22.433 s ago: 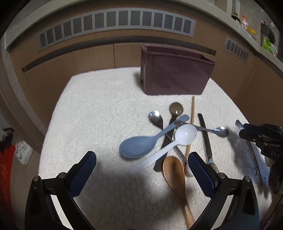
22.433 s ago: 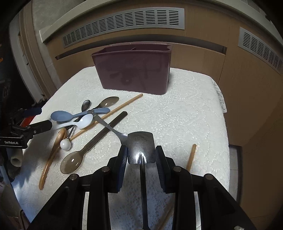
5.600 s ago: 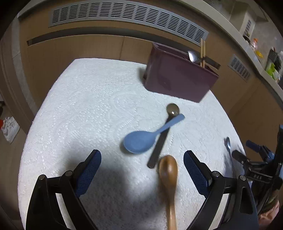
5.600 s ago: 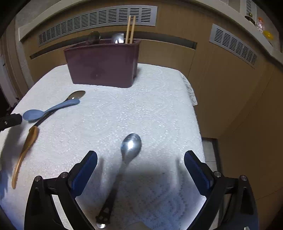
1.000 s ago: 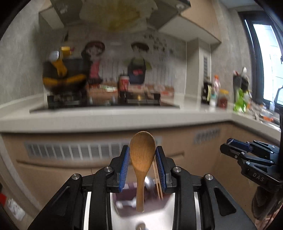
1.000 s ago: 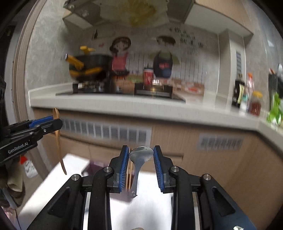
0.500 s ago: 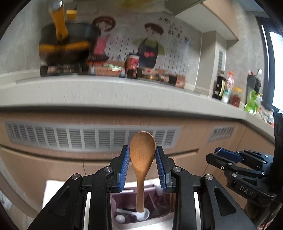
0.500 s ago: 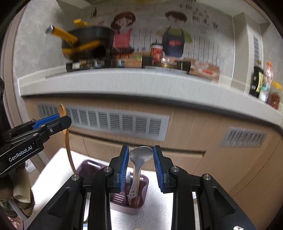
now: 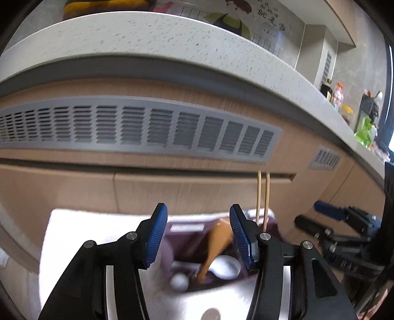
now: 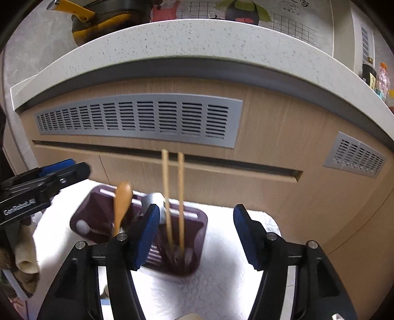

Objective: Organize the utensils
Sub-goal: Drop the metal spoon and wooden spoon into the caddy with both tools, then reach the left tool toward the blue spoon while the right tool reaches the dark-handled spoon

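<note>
A dark purple utensil holder (image 10: 197, 221) stands on the white cloth-covered table (image 10: 221, 283). In it stand a wooden spoon (image 10: 122, 199), a metal spoon (image 10: 152, 199) and two wooden chopsticks (image 10: 173, 197). My right gripper (image 10: 194, 233) is open and empty just above the holder. In the left wrist view my left gripper (image 9: 198, 236) is open and empty above the holder (image 9: 172, 246); the wooden spoon (image 9: 216, 241) leans inside over a white spoon (image 9: 225, 267), with the chopsticks (image 9: 262, 197) behind. The other gripper (image 9: 327, 221) shows at right.
A wooden cabinet front with grey vent grilles (image 10: 138, 118) and a speckled countertop (image 10: 197, 41) rise close behind the table. A pan (image 10: 106, 17) sits on the counter. Bottles (image 9: 337, 94) stand at far right.
Both grippers have opened and let go: the wooden spoon and the metal spoon now stand in the holder. Both cameras have tilted down closer to the holder.
</note>
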`<state>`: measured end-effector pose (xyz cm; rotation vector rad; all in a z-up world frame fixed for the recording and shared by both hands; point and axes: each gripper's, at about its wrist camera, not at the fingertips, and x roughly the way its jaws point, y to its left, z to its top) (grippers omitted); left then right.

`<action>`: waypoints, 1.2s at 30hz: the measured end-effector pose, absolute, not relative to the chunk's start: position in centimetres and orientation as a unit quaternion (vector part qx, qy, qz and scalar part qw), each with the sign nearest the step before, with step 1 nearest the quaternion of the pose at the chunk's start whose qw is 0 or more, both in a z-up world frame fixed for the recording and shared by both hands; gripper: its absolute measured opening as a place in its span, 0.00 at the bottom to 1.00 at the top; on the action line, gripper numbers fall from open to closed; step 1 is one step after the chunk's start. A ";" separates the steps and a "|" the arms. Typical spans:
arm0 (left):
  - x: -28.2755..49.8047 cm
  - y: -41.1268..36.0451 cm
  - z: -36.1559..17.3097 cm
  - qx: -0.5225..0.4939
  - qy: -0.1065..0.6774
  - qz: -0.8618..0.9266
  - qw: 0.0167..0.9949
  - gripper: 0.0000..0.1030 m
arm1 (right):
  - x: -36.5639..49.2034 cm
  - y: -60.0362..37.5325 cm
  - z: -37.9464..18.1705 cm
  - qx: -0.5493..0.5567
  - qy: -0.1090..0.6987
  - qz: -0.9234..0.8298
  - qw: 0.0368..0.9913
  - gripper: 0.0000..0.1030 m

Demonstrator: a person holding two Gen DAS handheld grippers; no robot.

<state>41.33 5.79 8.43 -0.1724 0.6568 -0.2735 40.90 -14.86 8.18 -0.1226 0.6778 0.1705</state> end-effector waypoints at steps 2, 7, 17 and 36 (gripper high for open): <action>40.0 6.7 7.9 -0.079 0.336 -0.128 0.930 0.53 | 39.9 -15.3 7.8 -0.058 0.334 0.079 0.938 0.65; 35.9 9.1 4.7 -0.074 0.391 -0.111 0.911 0.54 | 36.4 -16.6 6.5 -0.054 0.342 0.070 0.935 0.77; 28.1 9.0 -2.0 -0.050 0.469 -0.110 0.875 0.54 | 31.2 -16.9 1.8 -0.069 0.395 0.065 0.914 0.80; 20.4 19.0 -4.3 -0.087 0.456 0.036 0.885 0.55 | 34.0 -4.1 -5.1 -0.061 0.480 0.109 0.868 0.81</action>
